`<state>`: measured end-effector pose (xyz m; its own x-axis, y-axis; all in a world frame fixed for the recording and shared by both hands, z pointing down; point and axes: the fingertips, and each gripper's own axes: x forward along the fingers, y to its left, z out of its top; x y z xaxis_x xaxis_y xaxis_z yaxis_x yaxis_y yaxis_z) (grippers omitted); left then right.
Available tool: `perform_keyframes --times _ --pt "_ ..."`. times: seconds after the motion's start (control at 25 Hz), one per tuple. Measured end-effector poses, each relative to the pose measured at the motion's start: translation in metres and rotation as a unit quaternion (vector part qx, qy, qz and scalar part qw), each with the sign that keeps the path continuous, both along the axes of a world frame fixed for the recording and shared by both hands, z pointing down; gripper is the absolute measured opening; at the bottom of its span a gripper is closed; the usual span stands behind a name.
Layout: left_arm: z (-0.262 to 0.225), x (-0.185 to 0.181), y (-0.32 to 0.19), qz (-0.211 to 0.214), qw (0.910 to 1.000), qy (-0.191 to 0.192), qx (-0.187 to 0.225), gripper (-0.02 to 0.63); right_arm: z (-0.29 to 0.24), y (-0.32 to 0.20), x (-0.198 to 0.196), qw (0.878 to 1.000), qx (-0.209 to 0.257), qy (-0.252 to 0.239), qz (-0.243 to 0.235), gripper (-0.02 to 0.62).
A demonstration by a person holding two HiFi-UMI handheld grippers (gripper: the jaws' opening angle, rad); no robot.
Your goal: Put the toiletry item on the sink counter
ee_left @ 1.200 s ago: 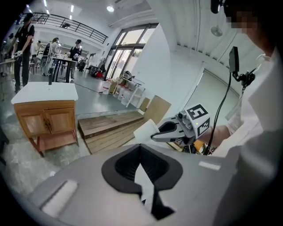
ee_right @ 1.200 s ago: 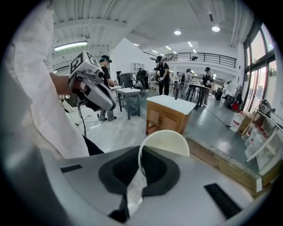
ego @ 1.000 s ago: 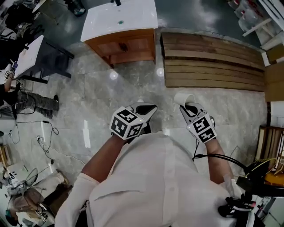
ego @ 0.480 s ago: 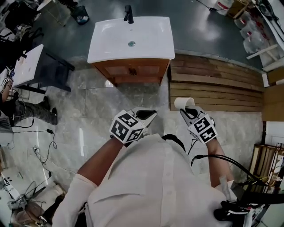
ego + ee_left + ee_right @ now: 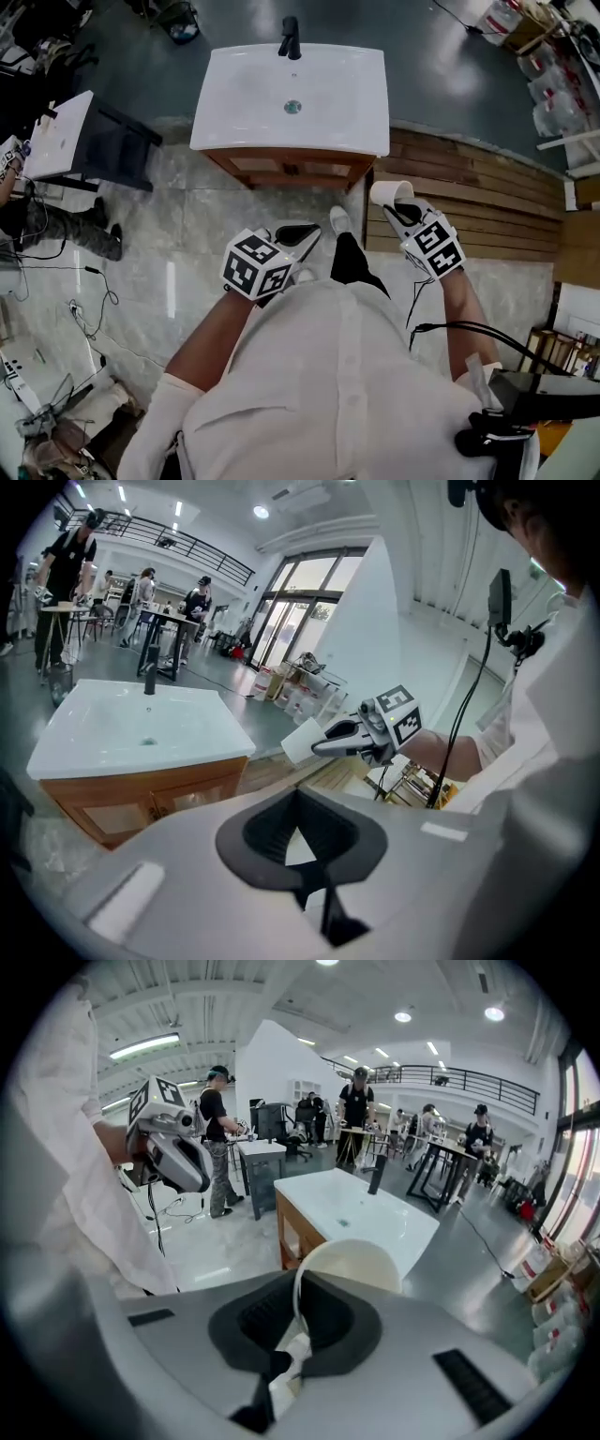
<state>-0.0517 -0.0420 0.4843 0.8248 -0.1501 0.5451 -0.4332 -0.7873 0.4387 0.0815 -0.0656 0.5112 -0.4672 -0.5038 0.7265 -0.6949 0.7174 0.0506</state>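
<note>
The white sink counter (image 5: 253, 103) with a black faucet (image 5: 291, 37) and a drain (image 5: 293, 107) stands ahead on a wooden cabinet (image 5: 291, 169). My right gripper (image 5: 398, 208) is shut on a white cup (image 5: 384, 192), held in the air short of the cabinet's right corner. The right gripper view shows the cup's cream rim (image 5: 352, 1265) between the jaws, with the sink counter (image 5: 375, 1218) beyond. My left gripper (image 5: 305, 232) is shut with nothing in it, lower and to the left. From the left gripper view, the cup (image 5: 300, 741) and the sink counter (image 5: 103, 728) are both visible.
A wooden plank platform (image 5: 497, 197) lies right of the cabinet. A dark table with a white top (image 5: 66, 131) stands at the left, with a person's legs (image 5: 56, 225) and floor cables (image 5: 89, 281) near it. My shoe (image 5: 339, 221) is on the marble floor.
The sink counter has come closer and now fills more of the head view's top. Both grippers keep their pose, the cup still in the right one.
</note>
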Motion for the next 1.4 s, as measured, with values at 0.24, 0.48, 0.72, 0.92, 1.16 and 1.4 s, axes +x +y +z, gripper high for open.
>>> perform_keyframes --times 0.24,0.48,0.72,0.92,1.16,1.4 --pt "-0.01 0.019 -0.088 -0.048 0.9987 -0.013 0.006 0.005 -0.002 -0.113 0.037 0.999 0.003 0.014 -0.042 0.009" --pt "-0.017 0.046 -0.162 -0.094 0.9953 -0.022 0.008 0.005 0.006 -0.22 0.078 0.994 0.01 0.047 -0.097 0.009" --pt "-0.02 0.062 -0.208 -0.129 0.9911 -0.03 0.01 0.005 0.033 -0.315 0.102 0.985 0.01 0.076 -0.155 0.009" --pt "-0.022 0.059 -0.236 -0.167 0.985 -0.04 0.012 0.005 0.06 -0.377 0.107 0.972 0.004 0.112 -0.205 0.009" --pt "-0.017 0.049 -0.25 -0.197 0.9788 -0.055 0.0 0.005 0.084 -0.425 0.1 0.957 -0.012 0.145 -0.251 0.009" --pt "-0.017 0.043 -0.255 -0.218 0.9741 -0.057 -0.006 0.005 0.102 -0.453 0.105 0.939 -0.025 0.185 -0.287 0.009"
